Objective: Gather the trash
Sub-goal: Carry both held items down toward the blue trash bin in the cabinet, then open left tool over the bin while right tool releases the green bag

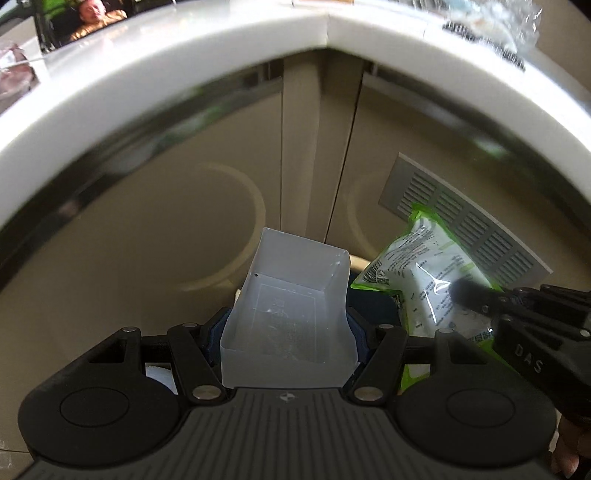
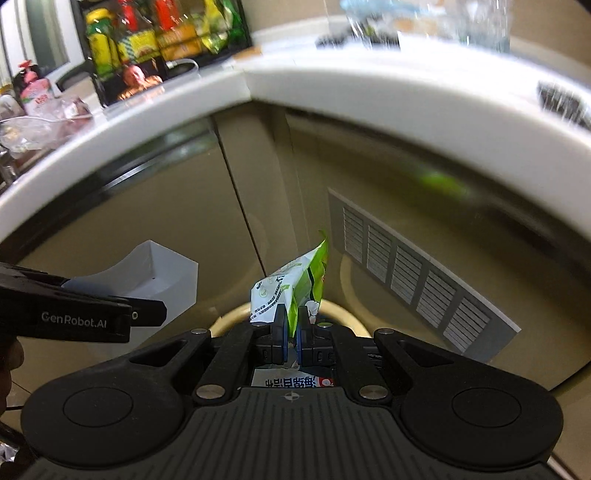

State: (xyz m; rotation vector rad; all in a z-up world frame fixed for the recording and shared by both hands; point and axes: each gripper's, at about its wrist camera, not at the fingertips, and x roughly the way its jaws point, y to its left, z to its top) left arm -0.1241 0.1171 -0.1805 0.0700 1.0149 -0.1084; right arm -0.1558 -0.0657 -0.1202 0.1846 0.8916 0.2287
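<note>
My left gripper [image 1: 288,332] is shut on a translucent white plastic tray [image 1: 291,291], open side toward the camera. The tray also shows at the left of the right wrist view [image 2: 162,277], held by the left gripper [image 2: 147,314]. My right gripper [image 2: 291,332] is shut on a green and white snack wrapper [image 2: 295,280], which stands up between the blue pads. In the left wrist view the wrapper [image 1: 424,273] hangs at the right, pinched by the right gripper [image 1: 465,291]. Both are held below the counter edge, above a cream round rim [image 2: 229,321], partly hidden.
A white countertop edge [image 1: 221,62] arcs overhead, with beige cabinet doors [image 1: 147,221] below and a grey vent grille [image 2: 406,277] at the right. On the counter are a crinkled clear bag [image 1: 498,22], a pink bottle [image 2: 35,88] and shelved snack packs [image 2: 147,33].
</note>
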